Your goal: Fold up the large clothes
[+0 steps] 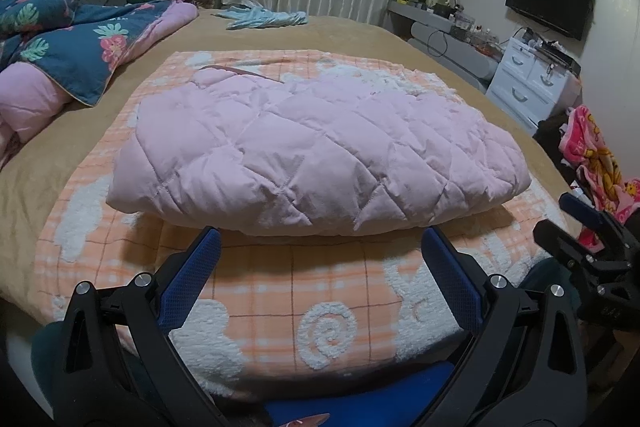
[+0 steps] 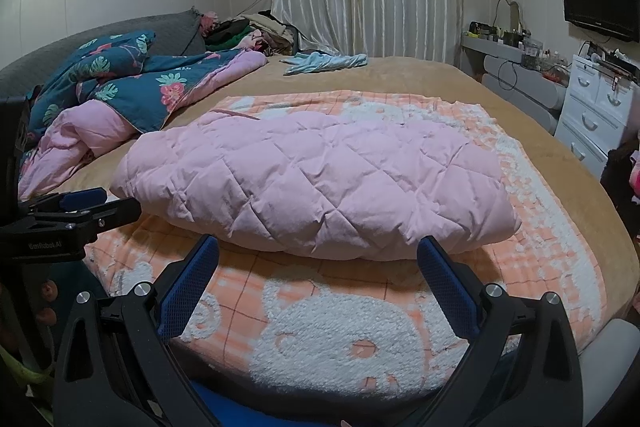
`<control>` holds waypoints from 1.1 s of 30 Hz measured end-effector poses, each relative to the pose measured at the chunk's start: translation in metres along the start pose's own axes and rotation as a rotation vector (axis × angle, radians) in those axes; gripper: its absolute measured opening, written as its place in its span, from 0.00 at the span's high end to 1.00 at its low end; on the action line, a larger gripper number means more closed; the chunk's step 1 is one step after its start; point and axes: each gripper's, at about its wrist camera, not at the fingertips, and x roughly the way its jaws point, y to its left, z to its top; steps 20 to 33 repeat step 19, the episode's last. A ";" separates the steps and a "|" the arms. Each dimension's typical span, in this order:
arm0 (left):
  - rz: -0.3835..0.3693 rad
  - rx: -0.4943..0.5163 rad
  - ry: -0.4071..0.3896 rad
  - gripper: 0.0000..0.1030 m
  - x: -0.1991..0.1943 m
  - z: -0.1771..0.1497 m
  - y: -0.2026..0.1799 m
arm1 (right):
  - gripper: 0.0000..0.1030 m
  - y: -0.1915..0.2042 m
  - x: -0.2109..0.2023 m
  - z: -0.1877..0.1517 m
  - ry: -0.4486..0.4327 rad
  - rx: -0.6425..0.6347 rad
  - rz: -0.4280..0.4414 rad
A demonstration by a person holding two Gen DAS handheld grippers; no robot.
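Left hand-held gripper [image 1: 320, 243]: jaws spread wide, nothing between them, just short of the jacket's near edge. Right hand-held gripper [image 2: 318, 251]: likewise spread and empty.

Left view only: pink cartoon-print cloth [image 1: 596, 155] at the right edge.

Pink quilted jacket [image 1: 316, 151]: folded into a puffy bundle, diamond stitching, lying on the orange checked blanket [image 1: 280, 291] in the middle of the bed [image 1: 352, 31].

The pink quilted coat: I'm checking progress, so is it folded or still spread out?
Folded. The pink quilted coat lies as one compact, puffy bundle on the orange blanket, no sleeves sticking out. Both grippers, left and right, are open and off it.
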 end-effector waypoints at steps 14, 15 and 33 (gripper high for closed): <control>0.025 -0.109 0.016 0.09 0.032 0.021 0.049 | 0.04 -0.067 -0.009 0.006 -0.066 0.162 -0.120; 0.025 -0.162 0.008 0.09 0.037 0.028 0.071 | 0.04 -0.087 -0.012 0.006 -0.073 0.187 -0.171; 0.153 -0.297 -0.011 0.09 0.055 0.060 0.158 | 0.04 -0.196 -0.028 -0.005 -0.086 0.374 -0.427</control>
